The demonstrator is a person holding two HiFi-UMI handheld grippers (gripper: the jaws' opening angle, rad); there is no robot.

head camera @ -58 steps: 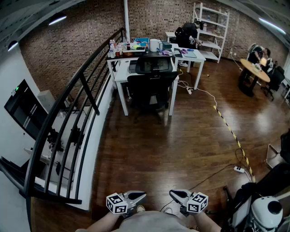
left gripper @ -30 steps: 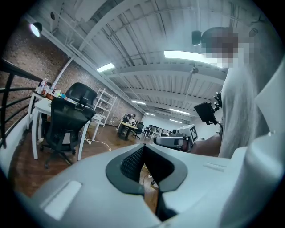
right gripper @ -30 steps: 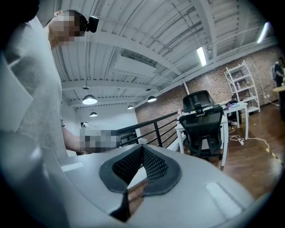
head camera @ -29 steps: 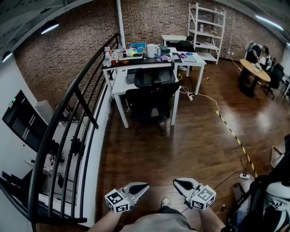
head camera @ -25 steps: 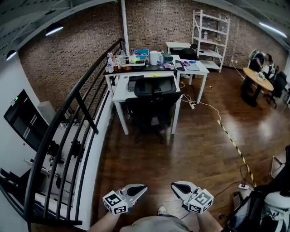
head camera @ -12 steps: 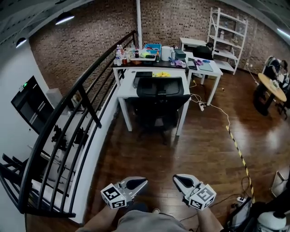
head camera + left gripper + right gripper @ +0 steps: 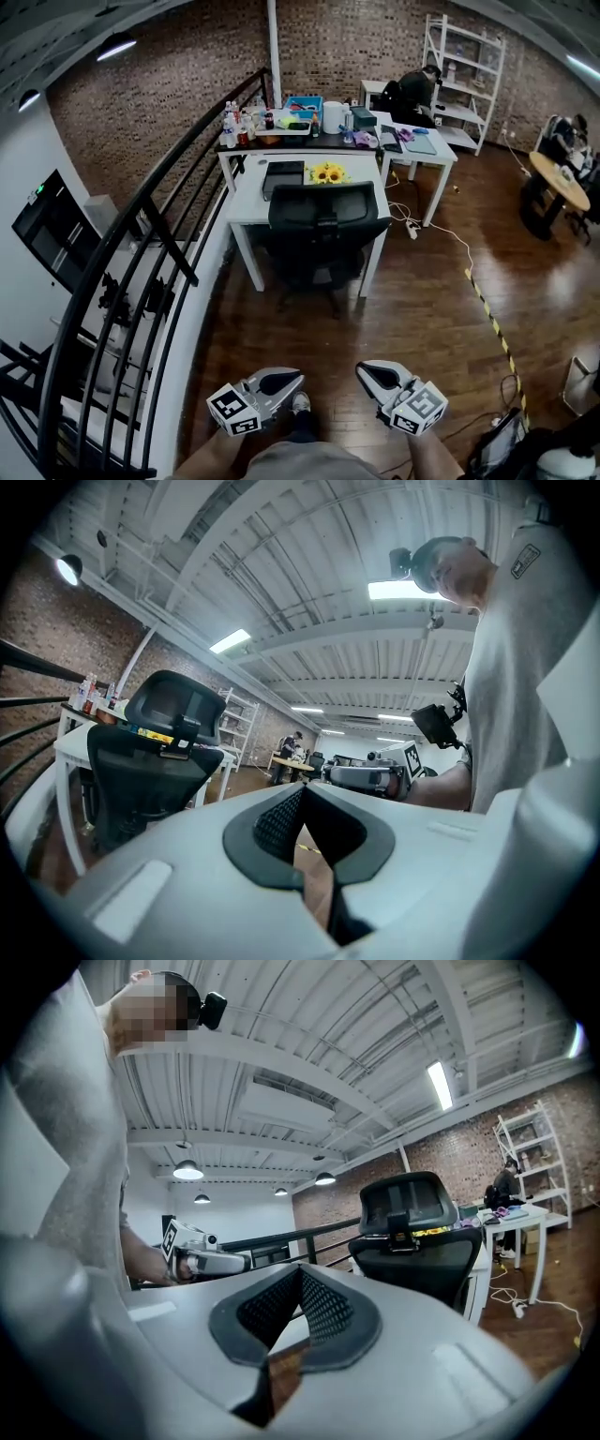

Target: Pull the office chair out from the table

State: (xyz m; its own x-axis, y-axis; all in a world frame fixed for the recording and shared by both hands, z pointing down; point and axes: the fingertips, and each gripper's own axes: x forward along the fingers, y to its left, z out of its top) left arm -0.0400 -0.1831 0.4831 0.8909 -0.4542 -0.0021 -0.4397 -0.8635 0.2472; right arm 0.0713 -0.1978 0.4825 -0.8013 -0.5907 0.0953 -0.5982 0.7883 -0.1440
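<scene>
With the chair (image 7: pixel 323 246) tucked under the table (image 7: pixel 246 204) and well ahead, the left gripper (image 7: pixel 292 377) and right gripper (image 7: pixel 364 369) — both pressed together, empty — should spread before reaching its backrest (image 7: pixel 328 206), then pull evenly.

An open office: brick wall (image 7: pixel 159 94), white desk (image 7: pixel 246 202), shelving (image 7: pixel 466 80), office chair (image 7: pixel 323 214).

All three cameras face the office chair (image 7: pixel 323 225), the head view from above.
</scene>
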